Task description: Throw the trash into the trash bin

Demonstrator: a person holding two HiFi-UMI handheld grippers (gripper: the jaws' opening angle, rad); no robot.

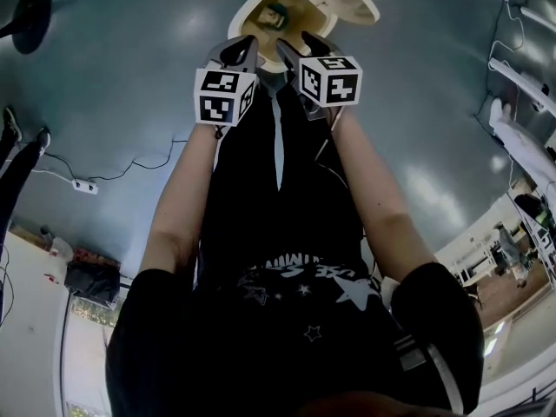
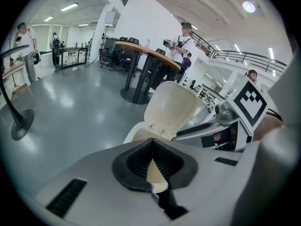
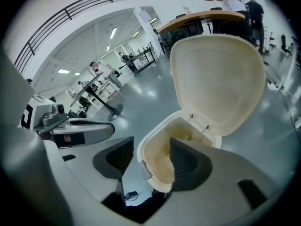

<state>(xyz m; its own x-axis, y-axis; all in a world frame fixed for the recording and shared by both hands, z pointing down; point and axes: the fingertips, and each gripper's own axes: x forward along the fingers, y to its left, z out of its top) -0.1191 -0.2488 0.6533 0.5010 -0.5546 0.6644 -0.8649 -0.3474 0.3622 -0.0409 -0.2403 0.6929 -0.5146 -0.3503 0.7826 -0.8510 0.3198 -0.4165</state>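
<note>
Left hand-held gripper is holding its jaws closed, empty; right hand-held gripper is holding its jaws apart, empty, above the lid-open trash bin on the floor

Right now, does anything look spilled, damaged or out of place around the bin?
Nothing stands out. The bin stands upright with its lid raised, and a small green piece of trash lies inside it.
</note>
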